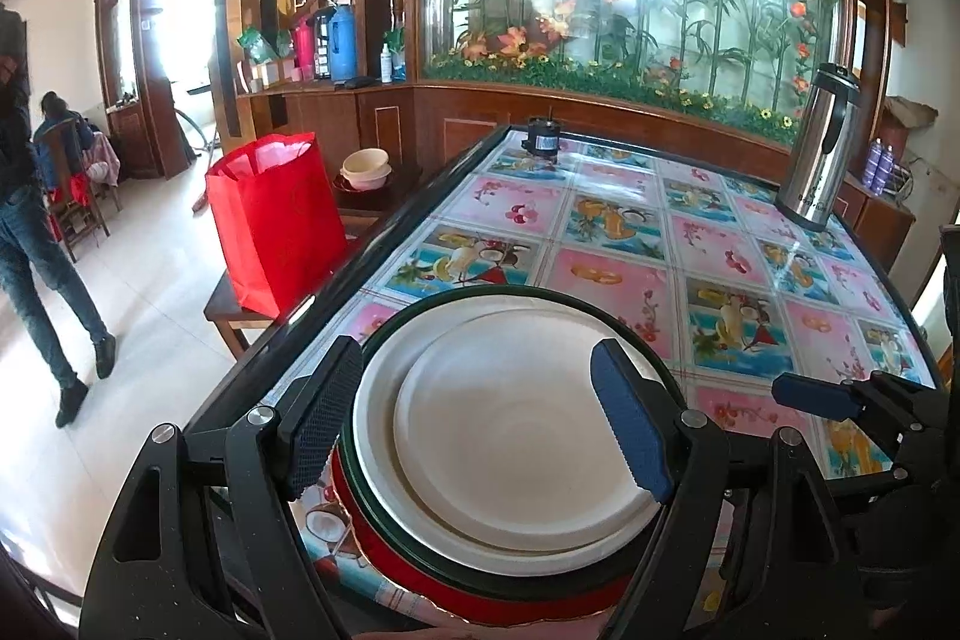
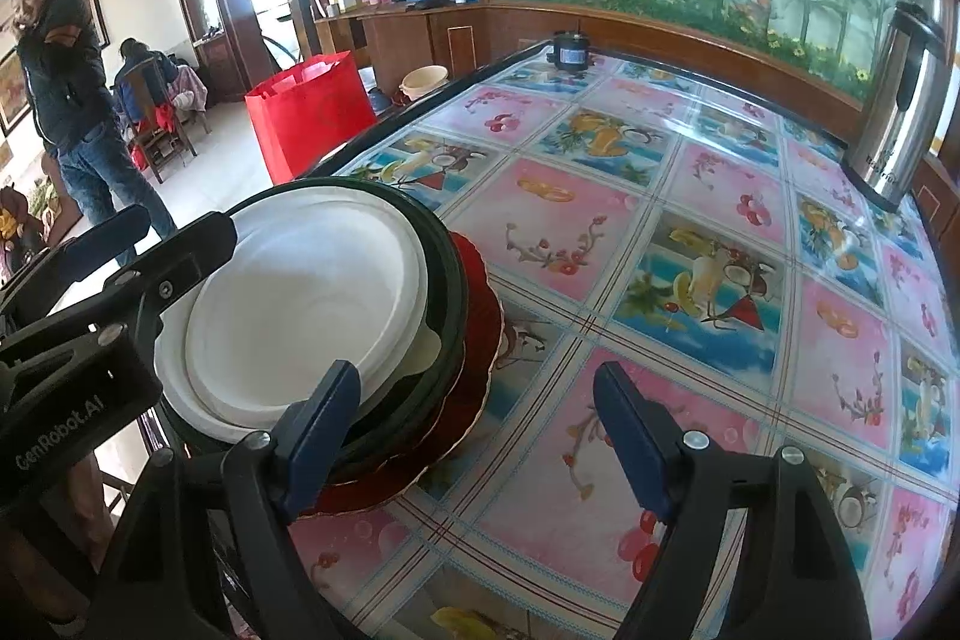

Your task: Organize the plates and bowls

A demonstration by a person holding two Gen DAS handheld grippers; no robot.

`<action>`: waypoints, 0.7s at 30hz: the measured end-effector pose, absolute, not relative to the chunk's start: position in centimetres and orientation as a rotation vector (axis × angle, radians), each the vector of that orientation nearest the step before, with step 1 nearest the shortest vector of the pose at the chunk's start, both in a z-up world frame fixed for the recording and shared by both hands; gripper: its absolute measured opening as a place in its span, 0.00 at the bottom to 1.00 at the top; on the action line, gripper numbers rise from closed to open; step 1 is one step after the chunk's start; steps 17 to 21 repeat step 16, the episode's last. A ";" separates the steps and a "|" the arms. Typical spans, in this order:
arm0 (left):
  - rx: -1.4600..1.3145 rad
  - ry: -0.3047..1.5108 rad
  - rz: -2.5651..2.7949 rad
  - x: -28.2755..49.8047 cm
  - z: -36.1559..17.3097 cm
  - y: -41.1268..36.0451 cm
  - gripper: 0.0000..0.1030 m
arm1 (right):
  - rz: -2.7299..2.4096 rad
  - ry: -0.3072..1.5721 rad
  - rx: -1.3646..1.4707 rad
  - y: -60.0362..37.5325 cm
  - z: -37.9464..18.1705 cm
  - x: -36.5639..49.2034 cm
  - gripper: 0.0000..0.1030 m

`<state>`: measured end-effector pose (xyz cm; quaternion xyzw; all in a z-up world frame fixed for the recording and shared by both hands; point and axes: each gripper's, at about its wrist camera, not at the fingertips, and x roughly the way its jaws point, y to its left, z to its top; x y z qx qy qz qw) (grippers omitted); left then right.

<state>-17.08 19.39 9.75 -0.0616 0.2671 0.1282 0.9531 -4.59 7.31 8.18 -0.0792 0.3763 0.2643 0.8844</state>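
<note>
Plates and bowls sit nested in one stack at the near left corner of the worktop (image 2: 708, 196), on its fruit-and-flower cloth. At the bottom we see a red plate (image 2: 474, 376) with a scalloped edge, on it a dark green bowl (image 2: 447, 292), and inside that a white plate (image 1: 384, 436) with a smaller white bowl (image 1: 510, 430) resting in it, a little off centre.

Our left gripper (image 1: 474, 418) hangs over the stack with its fingers (image 1: 630, 430) apart, one on each side of the white bowl as the left wrist view shows it; we cannot tell whether they touch the crockery. Our right gripper (image 2: 474, 430) is just right of the stack, fingers apart and nothing between them but cloth; its left finger (image 2: 318, 424) appears in front of the green bowl's rim, and we cannot tell whether it touches.

A steel flask (image 1: 819, 148) stands at the far right of the worktop, and a small black jar (image 1: 540, 137) at the far edge. Left of the worktop a red bag (image 1: 279, 220) rests on a low bench, with cream bowls (image 1: 366, 169) stacked behind it. A person (image 1: 36, 232) in jeans stands on the floor farther left.
</note>
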 end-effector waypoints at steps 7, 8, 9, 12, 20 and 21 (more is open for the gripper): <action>-0.133 0.546 0.260 -17.1 9.5 19.5 0.77 | 0.541 0.784 -0.157 7.0 8.0 -4.5 0.78; -0.135 0.545 0.261 -17.1 9.4 19.5 0.77 | 0.540 0.784 -0.156 7.0 8.0 -4.5 0.78; -0.139 0.545 0.261 -17.2 9.4 19.5 0.77 | 0.540 0.785 -0.156 6.9 8.0 -4.5 0.78; -0.130 0.550 0.271 -17.1 9.2 19.4 0.77 | 0.543 0.785 -0.159 7.0 8.0 -4.6 0.78; -0.129 0.562 0.272 -16.9 9.0 19.1 0.77 | 0.542 0.785 -0.155 6.9 8.0 -4.6 0.78; -0.129 0.562 0.272 -16.9 9.0 19.1 0.77 | 0.542 0.785 -0.155 6.9 8.0 -4.6 0.78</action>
